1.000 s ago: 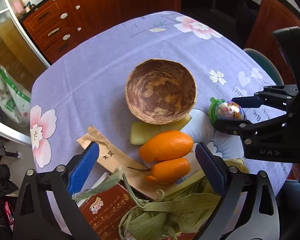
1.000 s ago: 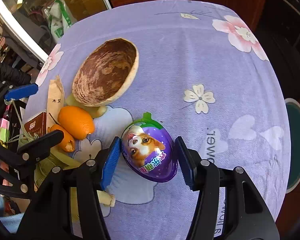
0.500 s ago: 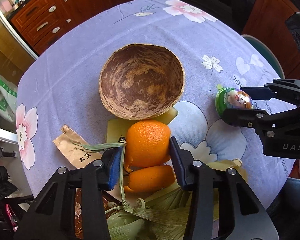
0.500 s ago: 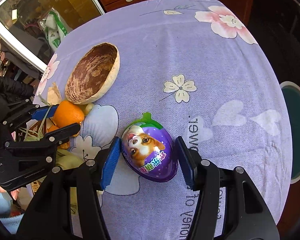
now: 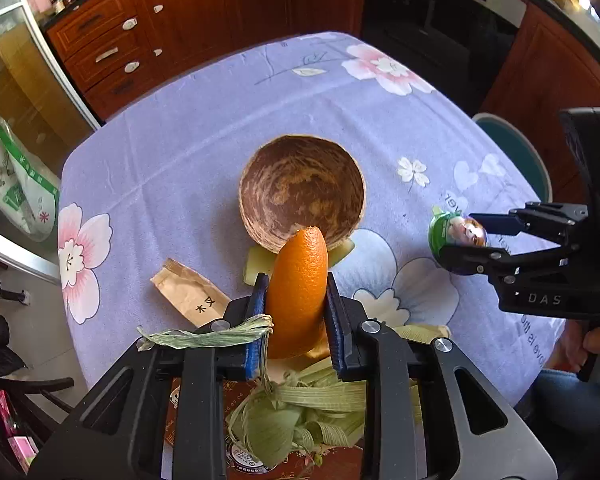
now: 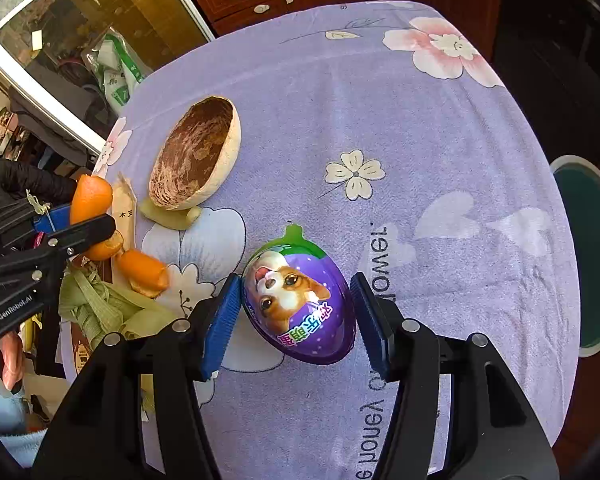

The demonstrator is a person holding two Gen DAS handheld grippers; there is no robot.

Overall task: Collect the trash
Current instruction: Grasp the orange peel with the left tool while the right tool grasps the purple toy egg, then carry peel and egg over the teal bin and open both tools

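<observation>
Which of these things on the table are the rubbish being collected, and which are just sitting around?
Part of the job:
- orange peel, pinched in the left hand-held gripper
- purple egg capsule, between the right hand-held gripper pads
- second orange peel
- corn husks
- paper sleeve

Probably just lying about:
- coconut shell bowl
- flowered tablecloth
- cabinets

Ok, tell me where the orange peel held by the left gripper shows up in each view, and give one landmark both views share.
Left wrist view: the orange peel stands at lower centre, clamped between the left gripper's blue fingers, in front of the coconut shell bowl.
Right wrist view: the same peel sits at the far left edge, left of the bowl.
Shared landmark: the coconut shell bowl, lying on the purple flowered tablecloth.
</observation>
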